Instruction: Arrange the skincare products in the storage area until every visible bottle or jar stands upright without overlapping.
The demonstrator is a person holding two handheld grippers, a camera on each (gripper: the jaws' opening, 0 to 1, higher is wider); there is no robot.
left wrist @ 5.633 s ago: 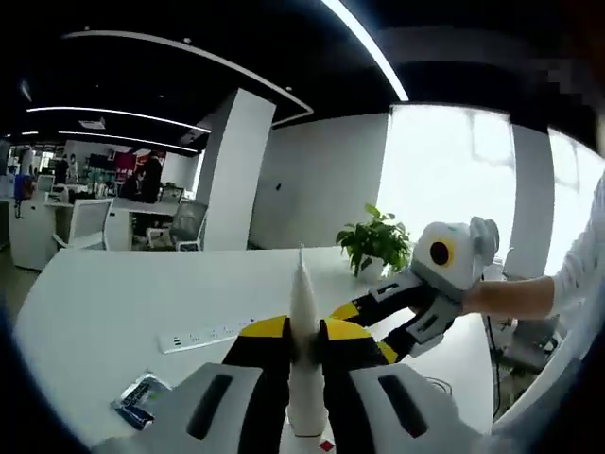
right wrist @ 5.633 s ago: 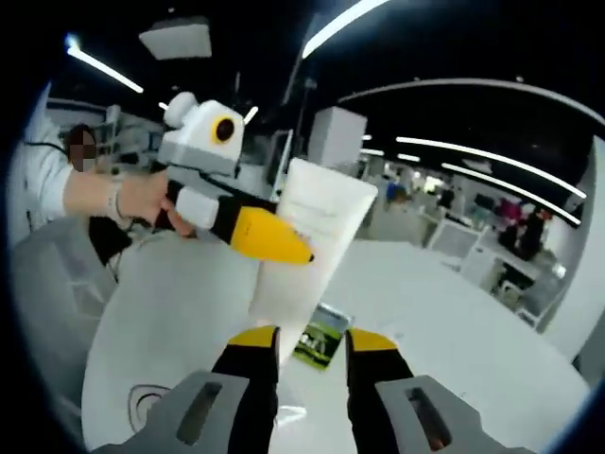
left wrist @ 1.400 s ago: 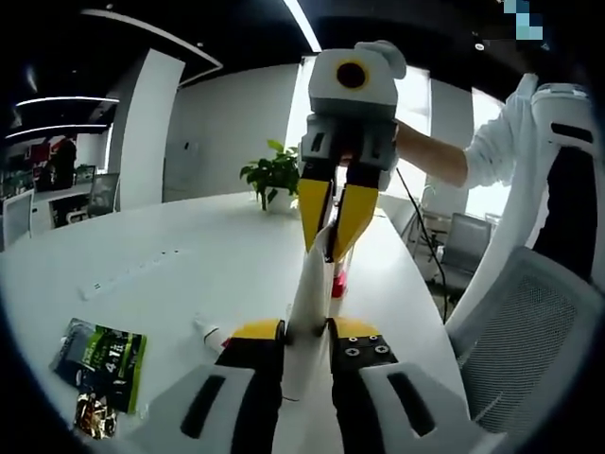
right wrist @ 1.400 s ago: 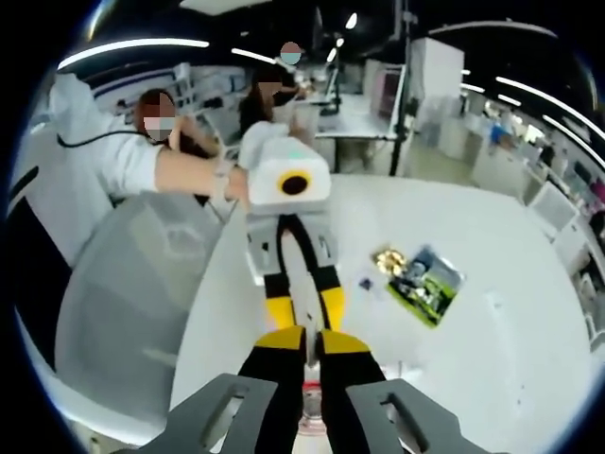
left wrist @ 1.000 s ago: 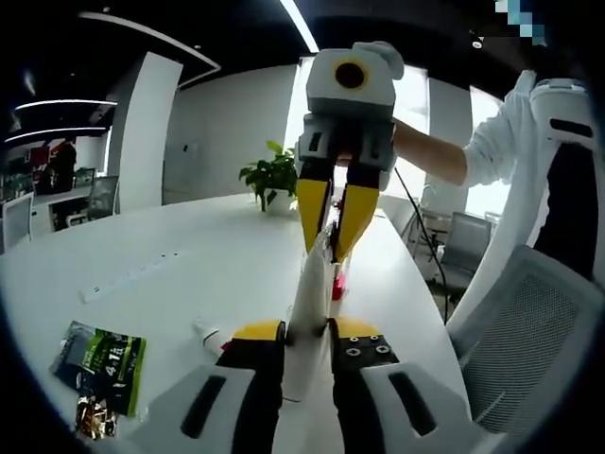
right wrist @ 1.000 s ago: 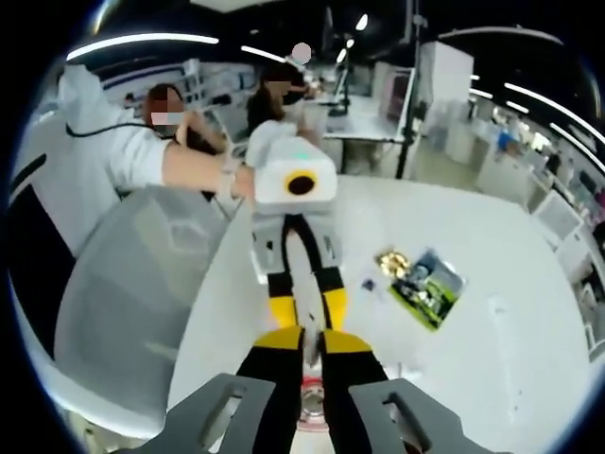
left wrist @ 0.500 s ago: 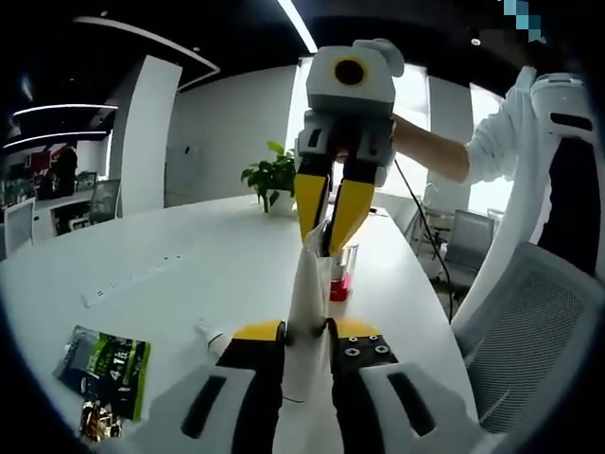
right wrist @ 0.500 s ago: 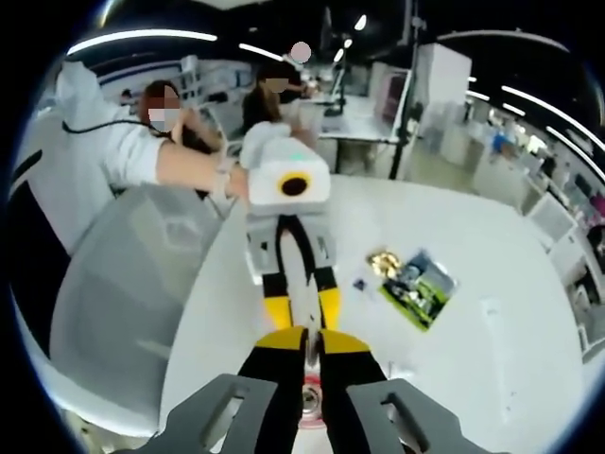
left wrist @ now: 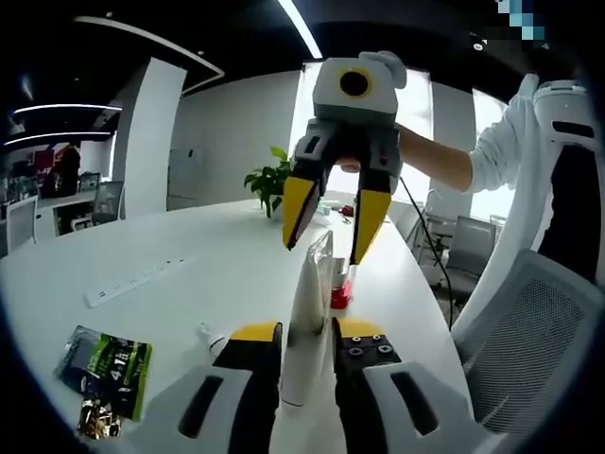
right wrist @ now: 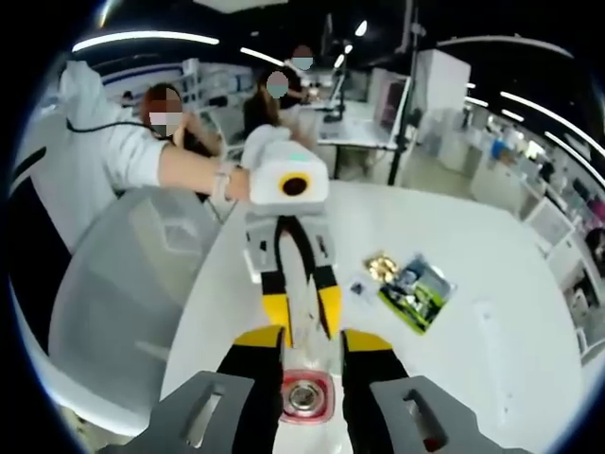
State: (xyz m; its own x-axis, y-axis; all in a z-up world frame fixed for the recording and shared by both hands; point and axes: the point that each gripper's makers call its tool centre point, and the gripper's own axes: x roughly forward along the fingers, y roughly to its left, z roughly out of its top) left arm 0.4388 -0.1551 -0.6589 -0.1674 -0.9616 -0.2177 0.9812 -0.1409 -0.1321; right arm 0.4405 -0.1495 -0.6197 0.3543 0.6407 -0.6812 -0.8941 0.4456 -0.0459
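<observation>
White tube, yellow-tipped tongs

Yellow-tipped black claw on white housing; white sleeve.

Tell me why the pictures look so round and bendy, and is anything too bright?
Left gripper view: the fisheye lens curves the table and the ceiling light strip; the windows behind the right gripper glare out white. Right gripper view: the table edge bows, and the far desks blur toward the rim.
</observation>
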